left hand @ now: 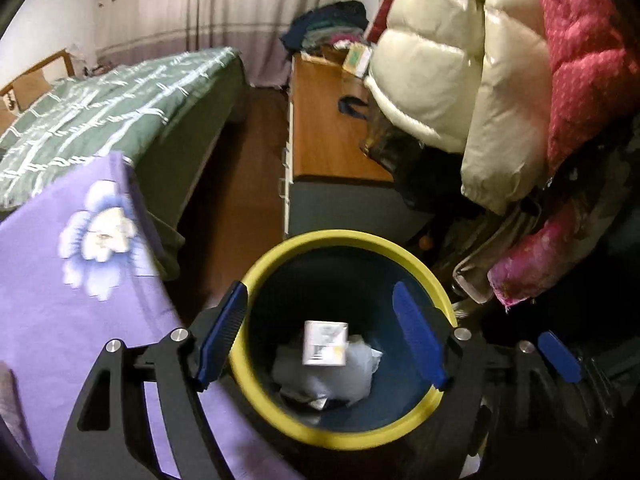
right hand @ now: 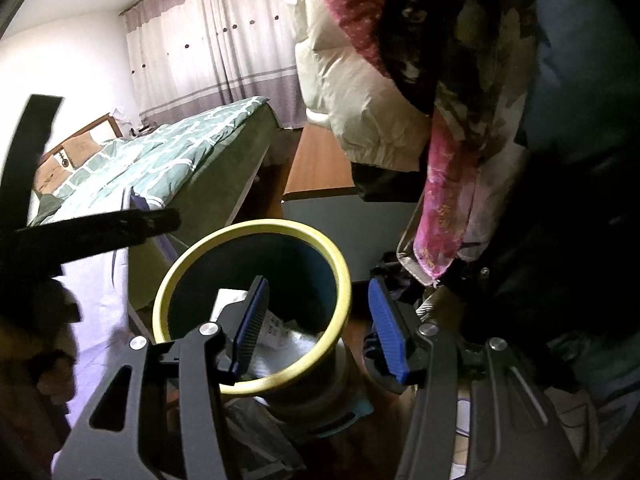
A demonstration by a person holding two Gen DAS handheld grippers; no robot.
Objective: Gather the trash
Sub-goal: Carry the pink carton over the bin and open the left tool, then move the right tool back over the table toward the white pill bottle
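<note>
A bin with a yellow rim (left hand: 280, 412) and dark blue inside stands on the floor below my left gripper (left hand: 320, 338). That gripper is open, its blue fingers (left hand: 224, 336) spread above the bin's mouth with nothing pressed between them. A small white box (left hand: 325, 343) lies in the bin on crumpled pale plastic (left hand: 352, 376). My right gripper (right hand: 320, 332) is open and straddles the bin's rim (right hand: 344, 280), one finger (right hand: 252, 328) inside and the other outside; the pads do not press on the wall. One right fingertip (left hand: 558, 356) shows beside the bin.
A purple flowered sheet (left hand: 80, 300) hangs close on the left over a bed with a green cover (left hand: 100, 112). A wooden cabinet (left hand: 328, 140) stands behind the bin. Puffy white (left hand: 440, 60) and pink (left hand: 580, 60) jackets hang at the right. A strip of wood floor (left hand: 232, 168) runs between bed and cabinet.
</note>
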